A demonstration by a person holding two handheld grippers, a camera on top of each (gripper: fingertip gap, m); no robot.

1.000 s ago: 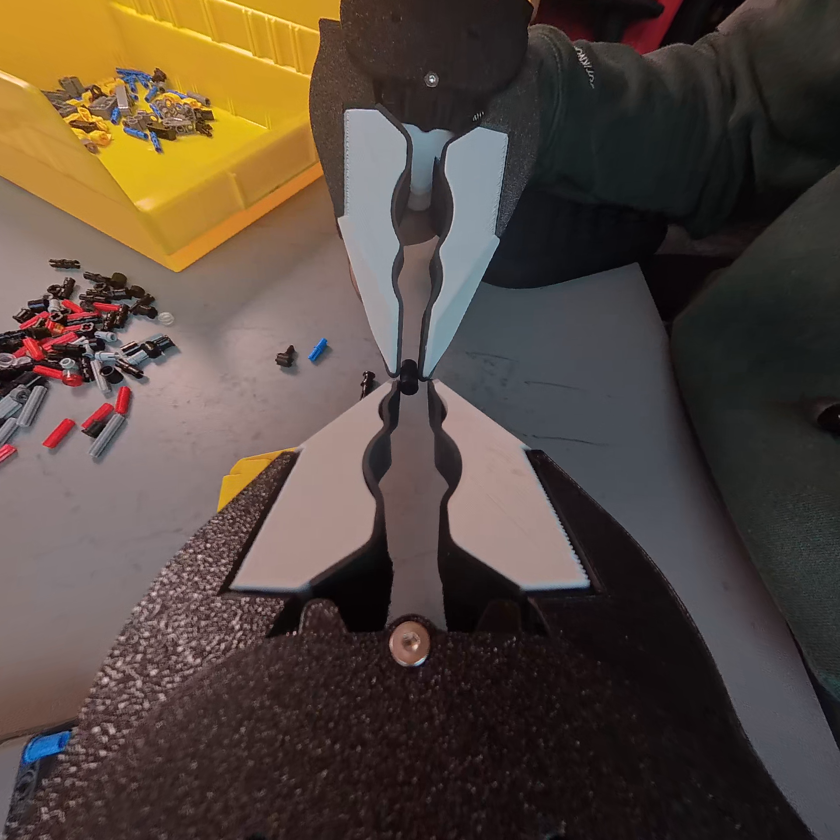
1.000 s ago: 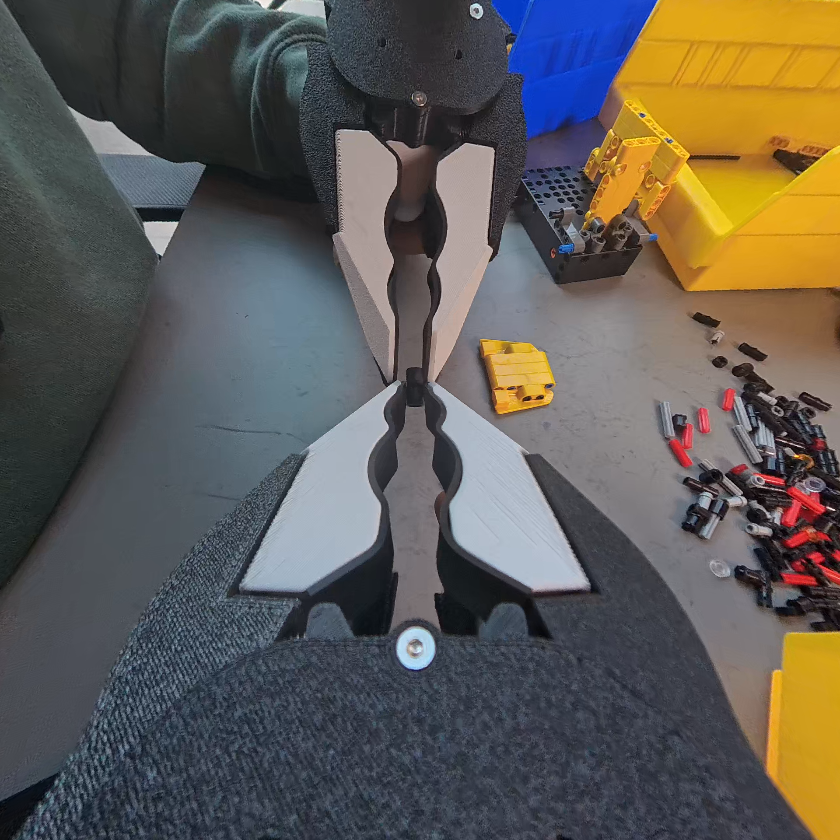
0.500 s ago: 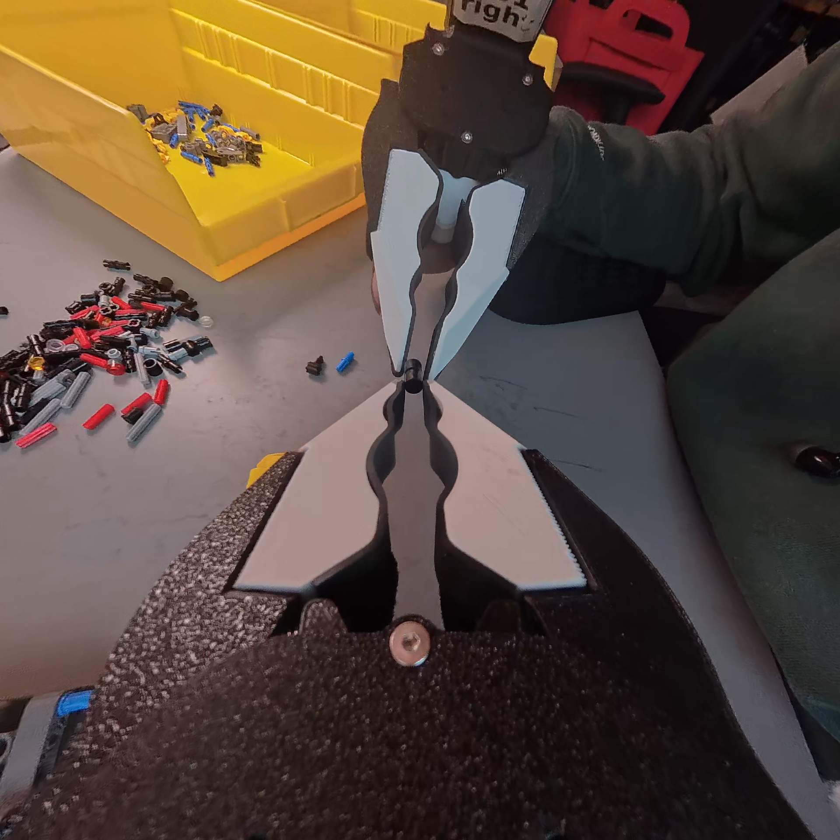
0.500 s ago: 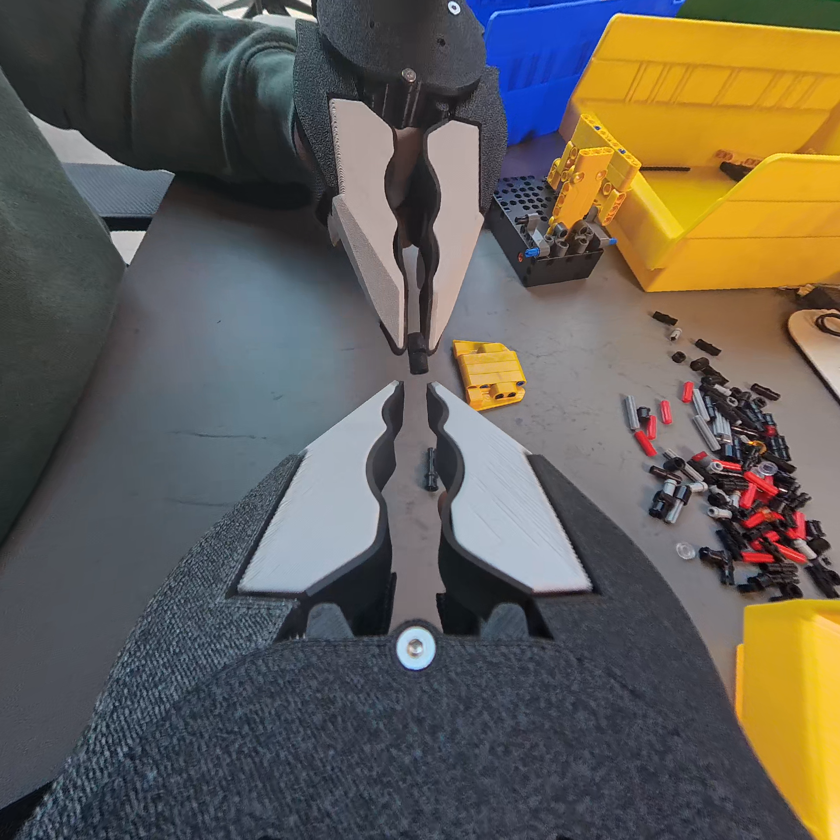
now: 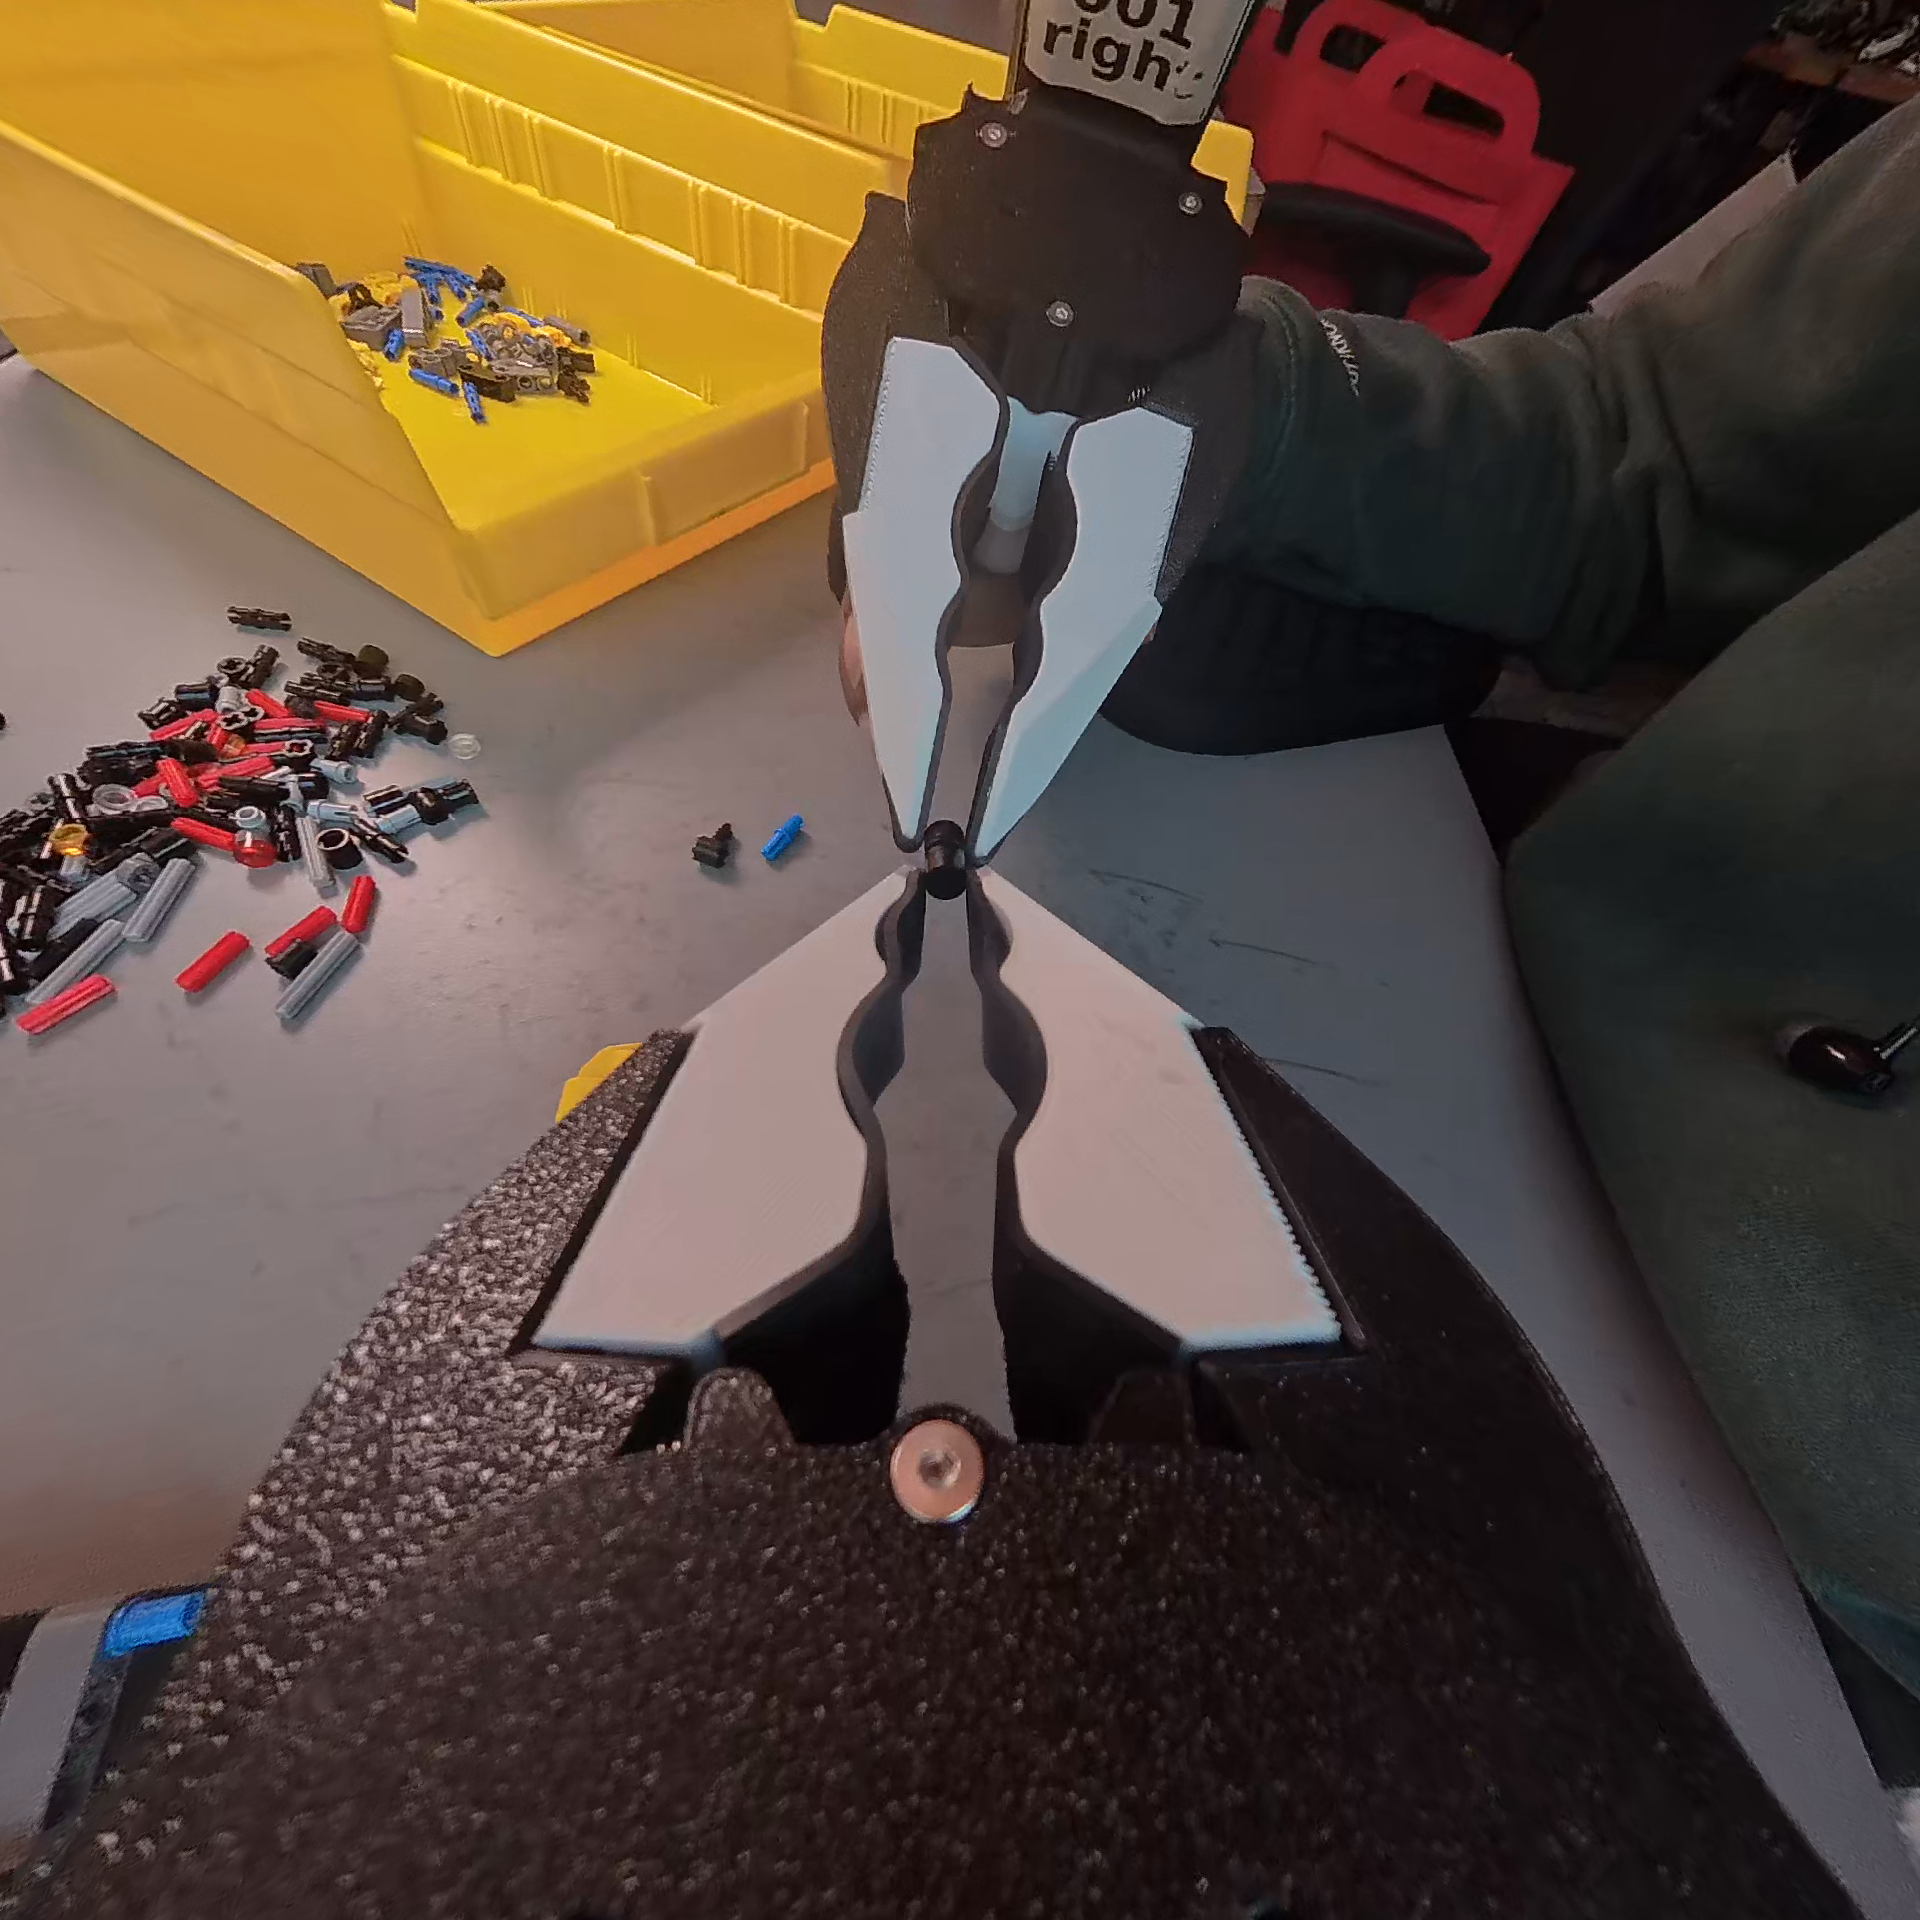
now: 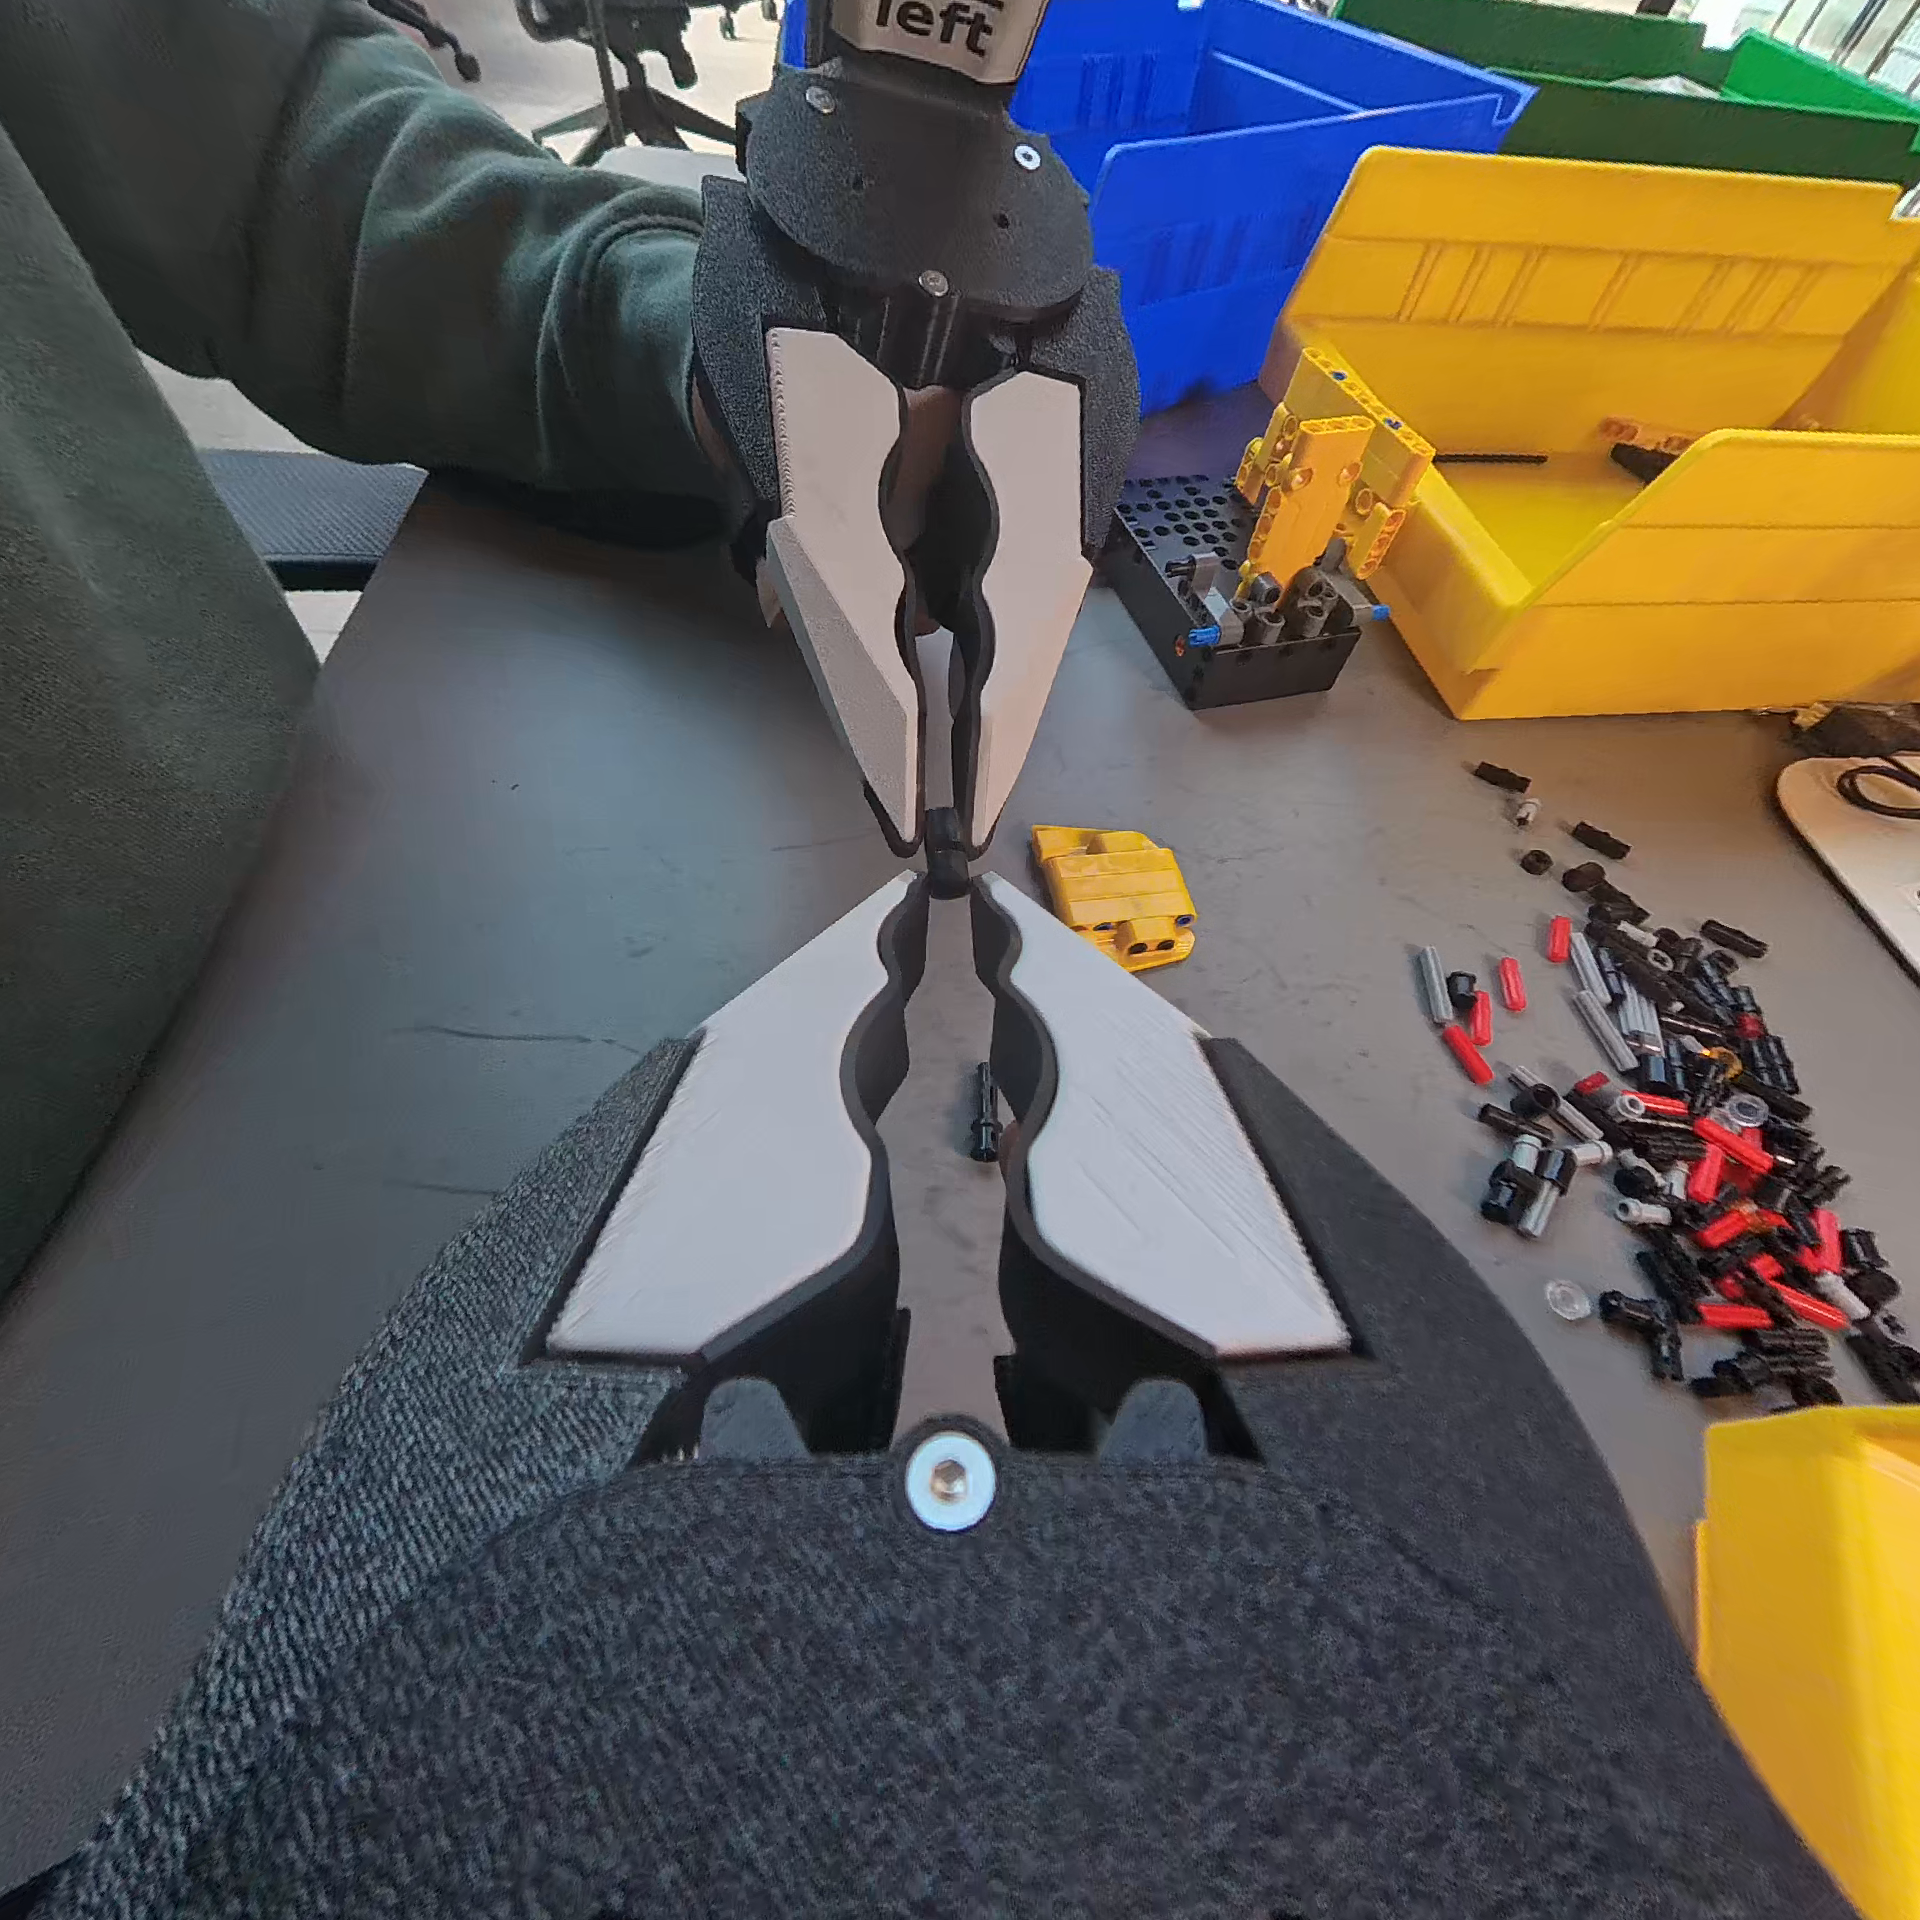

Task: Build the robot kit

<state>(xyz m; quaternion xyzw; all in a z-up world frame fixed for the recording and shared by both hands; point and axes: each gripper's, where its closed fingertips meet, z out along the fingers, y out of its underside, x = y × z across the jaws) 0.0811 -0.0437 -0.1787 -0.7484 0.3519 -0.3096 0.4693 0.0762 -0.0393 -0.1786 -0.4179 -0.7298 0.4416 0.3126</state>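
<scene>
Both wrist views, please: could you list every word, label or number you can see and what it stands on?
I won't copy the wording, but here is where writing stands.
White label atop the right gripper, left wrist view: bold dark print, partly cropped.
Second label atop the left gripper, right wrist view: bold print, cropped by the frame.
Dark green sleeve: small pale print, too small to read.
I see no other writing.

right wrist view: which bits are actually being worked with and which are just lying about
In hand:
left gripper
right gripper
black pin, pinched between both grippers' tips

Lying about:
loose pin, under the right gripper
yellow block
pin pile
yellow bin
blue bin
</scene>
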